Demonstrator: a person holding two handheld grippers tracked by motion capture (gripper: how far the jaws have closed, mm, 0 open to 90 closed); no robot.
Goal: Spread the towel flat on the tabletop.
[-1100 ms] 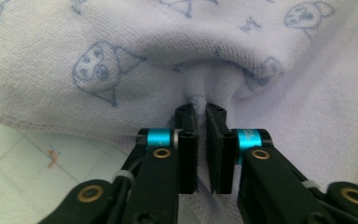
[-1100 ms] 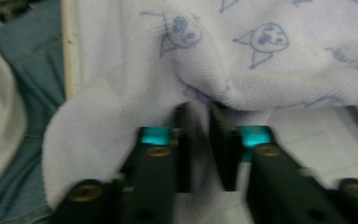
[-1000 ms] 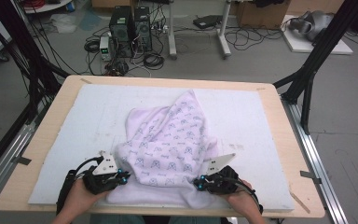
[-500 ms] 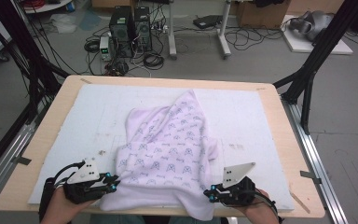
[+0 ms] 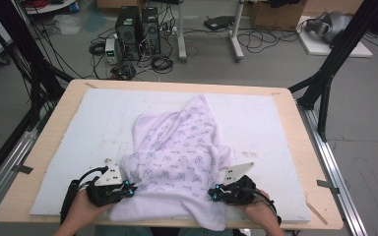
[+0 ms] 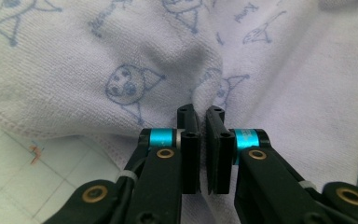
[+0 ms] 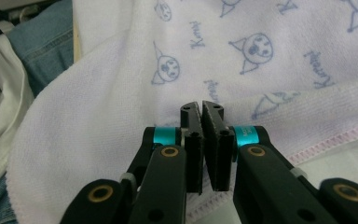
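Pinching towel (image 5: pixel 177 147) edge with both: left gripper (image 5: pixel 126 187) and right gripper (image 5: pixel 215 192) jaws clamped narrow on cloth. Thin bite; pulling unevenly could slip it.

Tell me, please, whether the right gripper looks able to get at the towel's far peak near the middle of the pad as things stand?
Probably yes. The right gripper sits at the towel's near edge, jaws shut, and nothing stands between it and the peak; only cloth and bare white pad lie there. It would first need to open.
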